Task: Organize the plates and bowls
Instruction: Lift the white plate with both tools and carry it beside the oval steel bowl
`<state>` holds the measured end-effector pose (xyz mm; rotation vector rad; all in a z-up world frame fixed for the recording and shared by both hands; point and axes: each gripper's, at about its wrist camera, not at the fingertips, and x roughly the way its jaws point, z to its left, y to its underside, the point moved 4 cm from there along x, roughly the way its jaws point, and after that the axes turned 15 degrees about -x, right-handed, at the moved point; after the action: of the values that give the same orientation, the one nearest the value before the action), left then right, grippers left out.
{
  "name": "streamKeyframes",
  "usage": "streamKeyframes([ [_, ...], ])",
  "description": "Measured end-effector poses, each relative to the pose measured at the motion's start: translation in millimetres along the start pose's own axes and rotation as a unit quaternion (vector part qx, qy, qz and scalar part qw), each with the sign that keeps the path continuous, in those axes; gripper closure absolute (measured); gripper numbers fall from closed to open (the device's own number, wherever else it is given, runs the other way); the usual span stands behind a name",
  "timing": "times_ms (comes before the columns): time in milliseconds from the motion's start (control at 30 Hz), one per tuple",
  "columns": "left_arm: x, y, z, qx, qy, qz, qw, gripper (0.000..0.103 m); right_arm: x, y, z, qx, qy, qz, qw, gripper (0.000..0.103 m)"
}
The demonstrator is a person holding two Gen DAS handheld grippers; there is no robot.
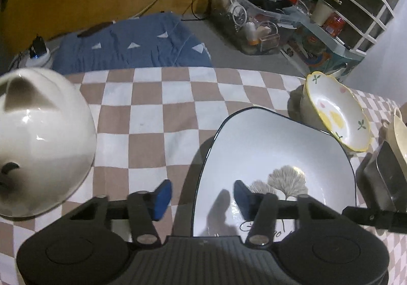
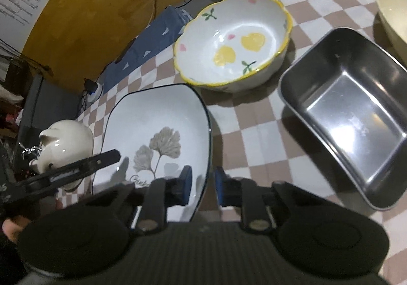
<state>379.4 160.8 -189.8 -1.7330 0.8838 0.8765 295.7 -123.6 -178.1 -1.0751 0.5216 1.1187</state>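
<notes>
So the leaf-print plate [image 2: 157, 132] sits on the checkered cloth [image 1: 152, 117], and everything else sits around it. The left gripper [image 1: 199, 198] is wide open, straddling the plate's left rim, one pad over the cloth and one over the plate. The right gripper [image 2: 202, 187] brackets the plate's right rim with its jaws apart, not clamped yet. The yellow-rimmed bowl [image 2: 232, 41] is just behind the plate, the steel tray [image 2: 346, 107] off to its right, and the white cat-shaped bowl [image 1: 38, 137] on its left.
</notes>
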Motion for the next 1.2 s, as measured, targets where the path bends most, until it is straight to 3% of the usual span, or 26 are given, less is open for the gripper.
streamKeyframes([
  [133,6,1,5,-0.014,0.002,0.014,0.9998,0.065,8,-1,5,-0.018,0.009,0.010,1.000,0.085],
  [233,7,3,5,-0.033,0.025,0.026,0.9988,0.076,15,-2,7,-0.027,0.014,0.014,0.999,0.090],
  [433,0,12,5,-0.044,0.022,0.024,0.9985,0.078,21,-10,7,-0.062,0.023,0.015,0.998,0.091],
  [567,-17,19,4,-0.058,0.034,0.016,0.9976,0.078,3,-19,16,-0.122,0.015,-0.010,0.992,0.089],
  [800,-64,32,-17,-0.068,0.057,-0.025,0.9957,0.078,-29,-27,14,-0.138,0.011,-0.034,0.990,0.090],
  [1000,-112,59,-53,-0.023,0.053,-0.062,0.9964,0.083,-71,-13,4,-0.131,-0.010,-0.047,0.990,0.090],
  [1200,-146,104,-87,-0.015,0.076,-0.065,0.9949,0.083,-123,25,-16,-0.112,-0.007,-0.056,0.992,0.091],
])
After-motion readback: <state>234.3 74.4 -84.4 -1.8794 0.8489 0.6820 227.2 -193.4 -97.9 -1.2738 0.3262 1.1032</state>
